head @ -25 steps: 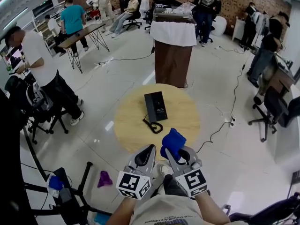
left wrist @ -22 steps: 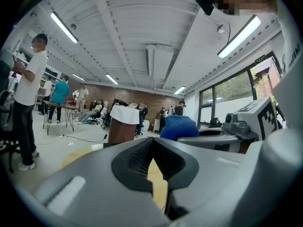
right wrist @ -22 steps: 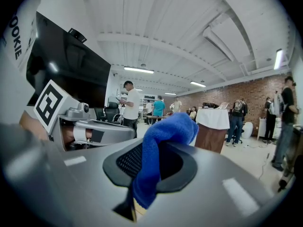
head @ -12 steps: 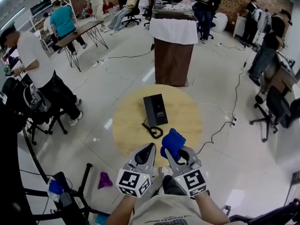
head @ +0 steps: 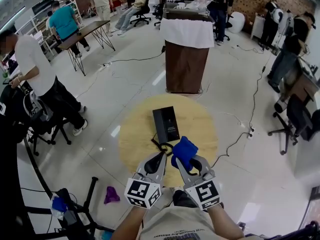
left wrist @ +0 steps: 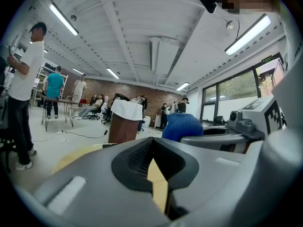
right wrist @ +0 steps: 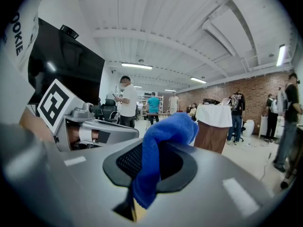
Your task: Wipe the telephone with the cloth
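A black telephone [head: 166, 124] lies on a round wooden table [head: 197, 121], its coiled cord looping off the near end. My right gripper [head: 182, 163] is shut on a blue cloth [head: 184, 151], which bunches up above its jaws near the table's front edge; the same cloth [right wrist: 158, 150] hangs between the jaws in the right gripper view. Beside it, my left gripper [head: 159, 160] is shut with nothing between its jaws, just left of the cloth [left wrist: 182, 126]. Both grippers hover short of the telephone, at the near rim of the table.
A brown pedestal [head: 185, 64] draped with a white cover stands beyond the table. A cable [head: 235, 134] trails over the floor on the right. A purple rag [head: 111, 194] and a stand's legs lie lower left. Several people and office chairs ring the room.
The table and telephone have drawn closer to the grippers in the head view. Both grippers keep their pose, the cloth still clamped in the right one.
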{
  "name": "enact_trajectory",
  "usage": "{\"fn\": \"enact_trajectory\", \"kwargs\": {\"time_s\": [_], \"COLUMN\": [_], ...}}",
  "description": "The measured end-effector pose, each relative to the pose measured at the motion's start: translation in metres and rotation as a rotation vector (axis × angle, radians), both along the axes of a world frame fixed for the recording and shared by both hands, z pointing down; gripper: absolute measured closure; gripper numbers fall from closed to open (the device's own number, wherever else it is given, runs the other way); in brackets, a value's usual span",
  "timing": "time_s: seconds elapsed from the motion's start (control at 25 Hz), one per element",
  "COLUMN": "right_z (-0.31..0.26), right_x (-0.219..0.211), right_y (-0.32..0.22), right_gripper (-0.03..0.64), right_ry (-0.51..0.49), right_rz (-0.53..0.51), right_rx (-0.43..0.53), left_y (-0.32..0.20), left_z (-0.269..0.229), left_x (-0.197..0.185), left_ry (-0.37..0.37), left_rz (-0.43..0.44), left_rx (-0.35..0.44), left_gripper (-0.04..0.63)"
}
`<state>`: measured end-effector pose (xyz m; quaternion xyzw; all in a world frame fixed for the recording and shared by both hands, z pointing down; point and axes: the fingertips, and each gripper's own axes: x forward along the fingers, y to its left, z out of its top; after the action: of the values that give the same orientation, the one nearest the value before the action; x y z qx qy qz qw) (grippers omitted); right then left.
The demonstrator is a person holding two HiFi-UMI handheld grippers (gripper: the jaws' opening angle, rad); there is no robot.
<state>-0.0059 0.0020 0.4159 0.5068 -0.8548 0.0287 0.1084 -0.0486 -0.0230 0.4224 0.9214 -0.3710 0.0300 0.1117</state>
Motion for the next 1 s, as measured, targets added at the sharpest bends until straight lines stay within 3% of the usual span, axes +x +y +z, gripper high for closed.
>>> {"fn": "enact_trajectory", "kwargs": {"time_s": [0.52,1.0], "right_z": [-0.001,0.013], "right_x": [0.009,0.010], "right_y": [-0.053,-0.086], "right_gripper": [0.555,0.555], "right_ry": [-0.006,-0.007], "right_rz": [-0.047,-0.086], "right_rx": [0.008,-0.038], "left_y": [-0.055,-0.099], "left_z": [0.015,0.057], "left_x": [0.007,-0.002], "left_ry": [0.000,0.032], "left_rz": [-0.035,-0.055], "left_rx": [-0.051,-0.185], "left_gripper": [0.595,0.572]}}
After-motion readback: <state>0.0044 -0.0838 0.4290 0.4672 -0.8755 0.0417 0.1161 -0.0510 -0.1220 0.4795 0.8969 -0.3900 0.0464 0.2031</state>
